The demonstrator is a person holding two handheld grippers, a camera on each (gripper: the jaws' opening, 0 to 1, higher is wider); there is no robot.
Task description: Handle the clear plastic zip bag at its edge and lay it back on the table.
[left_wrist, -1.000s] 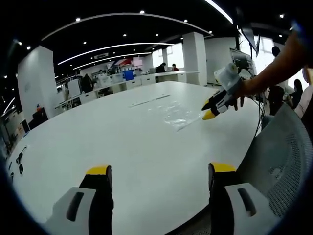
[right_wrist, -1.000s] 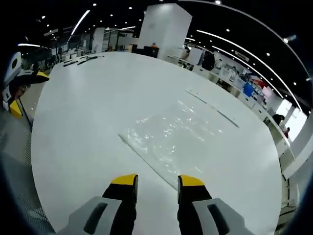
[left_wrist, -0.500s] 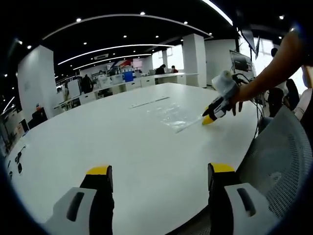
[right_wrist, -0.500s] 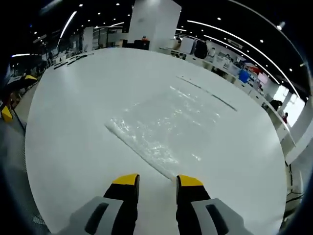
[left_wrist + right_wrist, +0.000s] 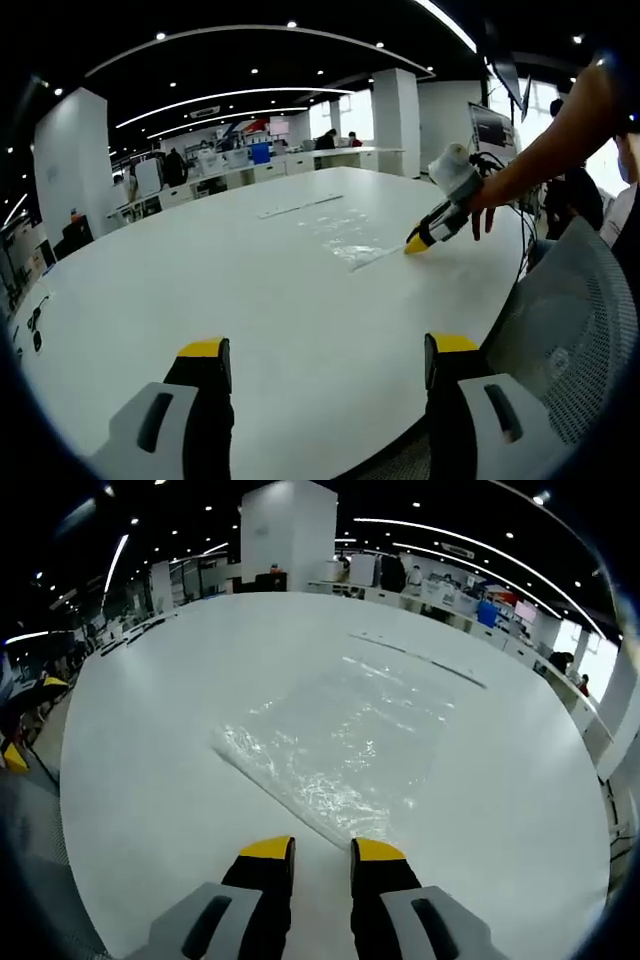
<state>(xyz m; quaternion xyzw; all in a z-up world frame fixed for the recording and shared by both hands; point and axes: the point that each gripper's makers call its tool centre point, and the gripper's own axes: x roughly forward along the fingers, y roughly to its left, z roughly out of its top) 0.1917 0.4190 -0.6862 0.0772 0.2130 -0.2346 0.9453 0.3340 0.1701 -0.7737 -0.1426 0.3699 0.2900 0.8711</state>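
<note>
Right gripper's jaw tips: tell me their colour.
Yellow tips on the right gripper, clearest in the right gripper view.

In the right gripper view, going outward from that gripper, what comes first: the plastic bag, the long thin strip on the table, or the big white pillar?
1. Bag, just ahead of the right gripper.
2. Strip, beyond the bag, toward the right.
3. Pillar, past the table's far edge.

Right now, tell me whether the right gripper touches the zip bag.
Cannot tell. In the right gripper view the right gripper has its yellow tips at the zip bag edge; no clear contact or gap.
</note>
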